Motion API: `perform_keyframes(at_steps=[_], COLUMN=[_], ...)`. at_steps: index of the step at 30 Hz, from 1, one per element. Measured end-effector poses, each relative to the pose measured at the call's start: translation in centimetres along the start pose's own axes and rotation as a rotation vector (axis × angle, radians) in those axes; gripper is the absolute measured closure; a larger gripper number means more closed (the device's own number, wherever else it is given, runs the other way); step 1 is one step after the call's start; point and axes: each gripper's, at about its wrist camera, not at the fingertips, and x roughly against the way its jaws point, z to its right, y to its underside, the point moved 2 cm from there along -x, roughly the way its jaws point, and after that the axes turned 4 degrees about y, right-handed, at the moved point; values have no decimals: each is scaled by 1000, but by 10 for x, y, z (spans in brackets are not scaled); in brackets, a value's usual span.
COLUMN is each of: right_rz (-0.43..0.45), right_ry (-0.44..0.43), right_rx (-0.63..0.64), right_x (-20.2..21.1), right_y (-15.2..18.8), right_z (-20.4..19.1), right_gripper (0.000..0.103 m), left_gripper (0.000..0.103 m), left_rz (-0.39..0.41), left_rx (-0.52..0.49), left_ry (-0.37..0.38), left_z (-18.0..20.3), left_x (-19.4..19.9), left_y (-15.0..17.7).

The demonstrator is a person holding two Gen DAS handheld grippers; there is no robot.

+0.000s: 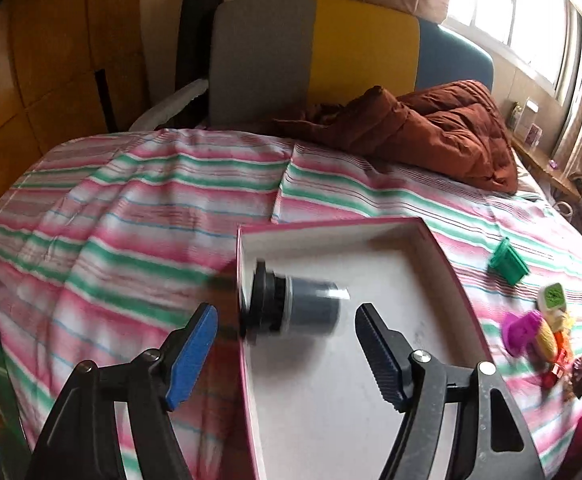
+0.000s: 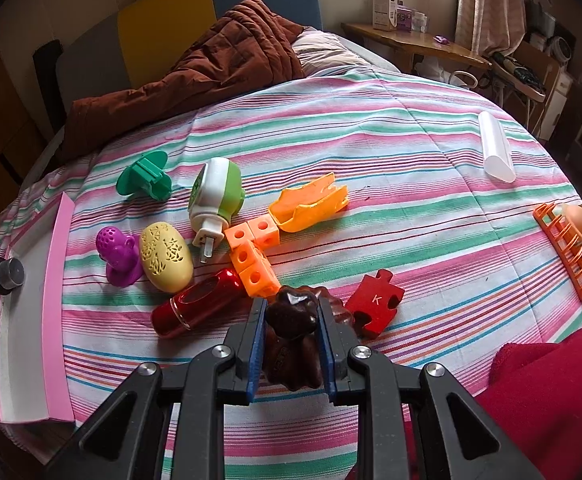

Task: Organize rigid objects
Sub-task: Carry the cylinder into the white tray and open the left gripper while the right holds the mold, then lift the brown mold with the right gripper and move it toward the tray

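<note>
My left gripper (image 1: pixel 287 324) is open above a pink-edged white box (image 1: pixel 371 360) on the striped bedspread. A dark cylindrical object (image 1: pixel 295 306), blurred, lies between the fingers against the box's left wall; it also shows in the right wrist view (image 2: pixel 7 276). My right gripper (image 2: pixel 291 312) is shut on a dark brown moulded piece (image 2: pixel 293 332). Just ahead lie a red tube (image 2: pixel 199 306), orange linked cubes (image 2: pixel 251 256), a red puzzle piece (image 2: pixel 375 306), a yellow egg shape (image 2: pixel 165 256), a purple piece (image 2: pixel 117 256), a green-white plug-in (image 2: pixel 217 200), a green piece (image 2: pixel 145 178) and an orange scoop (image 2: pixel 311 204).
The box's pink wall (image 2: pixel 57 280) is at the left. A white tube (image 2: pixel 495 146) and an orange rack (image 2: pixel 567 246) lie to the right. A brown quilt (image 2: pixel 211 68) lies at the bed's head. Red cloth (image 2: pixel 551 400) is at lower right.
</note>
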Motion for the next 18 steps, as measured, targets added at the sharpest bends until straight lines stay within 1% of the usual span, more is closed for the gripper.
perform_keyframes(at_steps=[9, 15, 18], right_rz=[2, 5, 7], right_ry=[2, 5, 4], right_rx=[8, 14, 18], right_x=[-1, -1, 0], right_y=[0, 0, 1], right_z=[-2, -4, -4], right_gripper=[79, 79, 79], left_gripper=[30, 30, 30], left_rz=[-10, -5, -2], left_rx=[-9, -28, -30], left_ry=[54, 19, 17], left_z=[29, 43, 45], left_x=[32, 45, 50], left_y=[47, 66, 71])
